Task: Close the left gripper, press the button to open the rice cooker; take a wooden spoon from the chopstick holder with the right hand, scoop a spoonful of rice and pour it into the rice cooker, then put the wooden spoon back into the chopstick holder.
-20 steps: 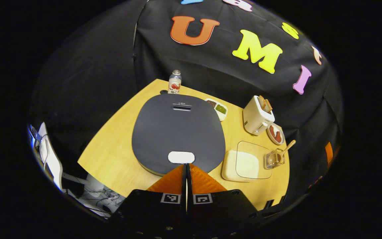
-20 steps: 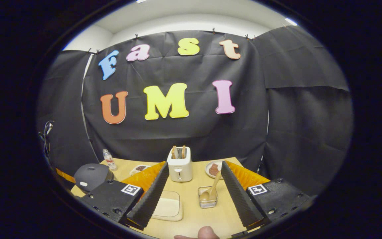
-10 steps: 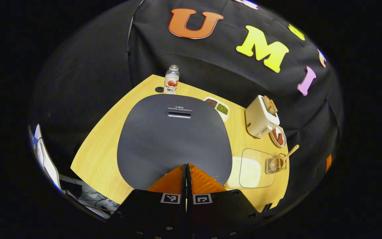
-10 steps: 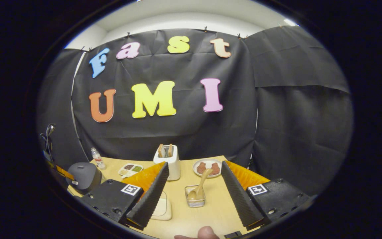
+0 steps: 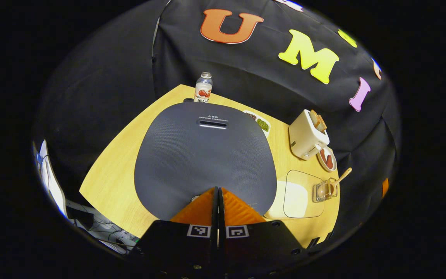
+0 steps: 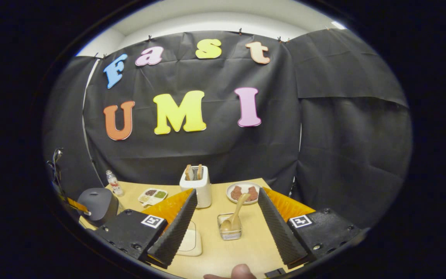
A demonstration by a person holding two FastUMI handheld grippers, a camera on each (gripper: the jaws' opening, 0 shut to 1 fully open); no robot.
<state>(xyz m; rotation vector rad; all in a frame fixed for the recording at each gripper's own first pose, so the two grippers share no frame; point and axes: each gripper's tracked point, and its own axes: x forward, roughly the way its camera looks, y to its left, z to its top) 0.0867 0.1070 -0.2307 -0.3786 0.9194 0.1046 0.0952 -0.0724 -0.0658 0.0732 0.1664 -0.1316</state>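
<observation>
Rice cooker (image 5: pixel 205 155) sits dead ahead of our left gripper (image 5: pixel 218 193), whose jaws are pinched together, empty, tips at the lid's near edge where the button probably sits, hidden under them. Lid looks not yet up. Our right gripper (image 6: pixel 225 211) hangs jaws wide, empty, with the wooden spoon (image 6: pixel 235 213) between and beyond its fingers, handle leaning up and away in the chopstick holder (image 6: pixel 229 231). Right hand is nearer it.
</observation>
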